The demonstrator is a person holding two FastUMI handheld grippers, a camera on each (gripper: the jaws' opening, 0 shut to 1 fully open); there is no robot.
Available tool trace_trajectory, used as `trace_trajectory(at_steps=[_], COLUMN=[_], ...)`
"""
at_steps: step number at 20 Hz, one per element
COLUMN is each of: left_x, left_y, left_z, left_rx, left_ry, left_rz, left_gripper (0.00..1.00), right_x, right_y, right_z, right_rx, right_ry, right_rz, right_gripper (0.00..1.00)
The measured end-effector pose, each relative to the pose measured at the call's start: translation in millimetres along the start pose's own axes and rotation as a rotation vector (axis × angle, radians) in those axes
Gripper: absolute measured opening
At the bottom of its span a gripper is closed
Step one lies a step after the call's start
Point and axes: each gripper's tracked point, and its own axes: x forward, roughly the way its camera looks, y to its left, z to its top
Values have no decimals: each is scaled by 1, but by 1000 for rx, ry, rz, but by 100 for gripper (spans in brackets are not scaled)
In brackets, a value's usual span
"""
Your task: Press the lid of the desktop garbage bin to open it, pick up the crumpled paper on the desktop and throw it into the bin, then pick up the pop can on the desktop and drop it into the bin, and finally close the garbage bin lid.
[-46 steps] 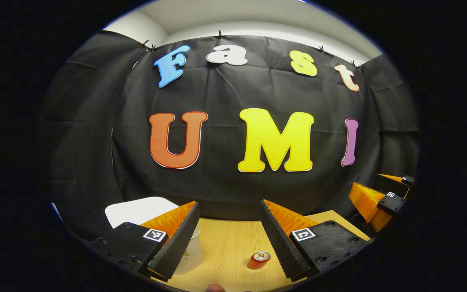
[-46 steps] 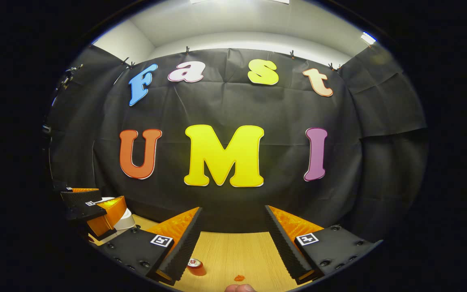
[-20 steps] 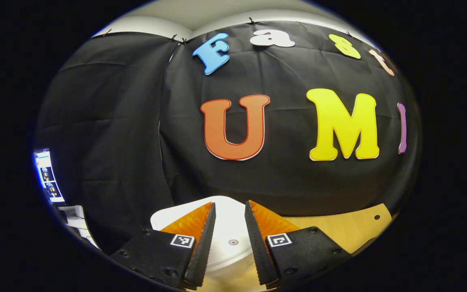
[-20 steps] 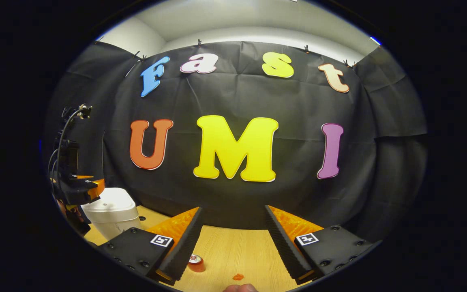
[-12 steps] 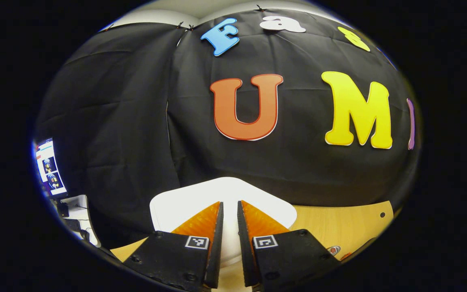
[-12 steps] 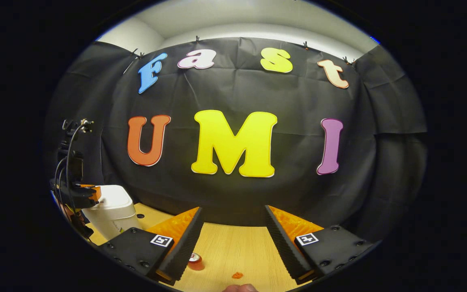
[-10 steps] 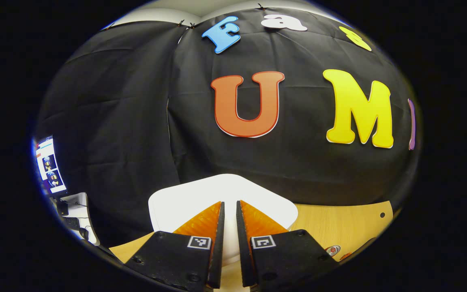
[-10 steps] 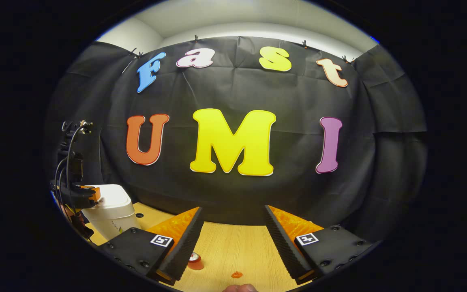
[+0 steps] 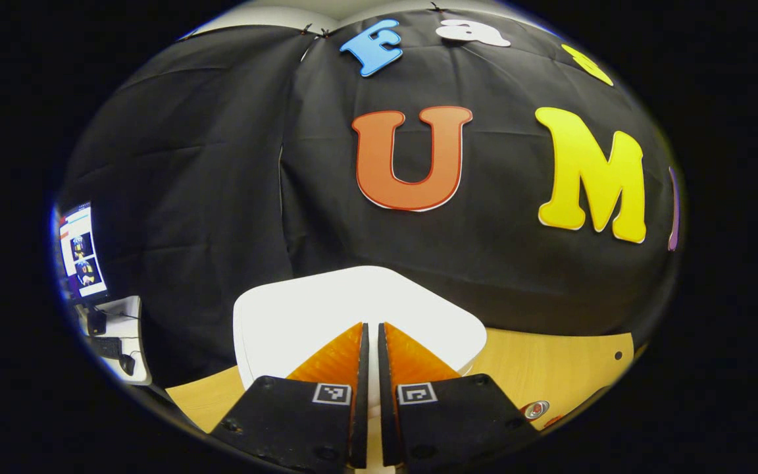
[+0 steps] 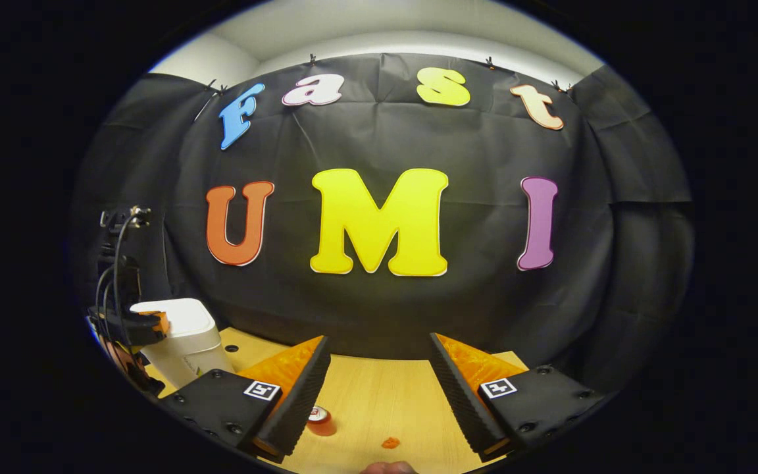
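Observation:
The white desktop bin's lid [image 9: 326, 309] lies closed right under my left gripper [image 9: 371, 326], whose fingers are shut with only a thin slit between them and nothing held. In the right gripper view the bin [image 10: 188, 352] stands at the far left of the wooden table [image 10: 379, 401], with the left gripper [image 10: 145, 324] resting at the lid's near edge. The red pop can [image 10: 319, 421] stands upright just beside my right gripper's left finger. My right gripper [image 10: 379, 359] hangs open above the table, empty. The can's top [image 9: 535, 409] also peeks in at the lower right of the left gripper view.
A small orange scrap [image 10: 390, 442] lies on the table near the front edge. A lit monitor [image 9: 79, 253] and cables stand beyond the table's left side. A bit of a hand [image 10: 389, 467] shows at the bottom edge.
My left gripper swung left to the bin, closed its fingers from wide apart to almost touching, and came low over the lid. The right gripper barely moved and stays open.

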Motion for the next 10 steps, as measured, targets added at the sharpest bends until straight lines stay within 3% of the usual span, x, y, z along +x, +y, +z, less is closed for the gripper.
trace_trajectory(at_steps=[2,10], left_x=[0,-9], left_y=[-1,3], left_z=[-1,22], left_rx=[-31,6], left_ry=[-13,-92], left_rz=[16,-15], left_gripper=[9,5], right_x=[0,-6], right_y=[3,3], right_z=[-1,5], right_rx=[-8,-27], right_ry=[3,-16], right_rz=[5,12], right_gripper=[94,94])
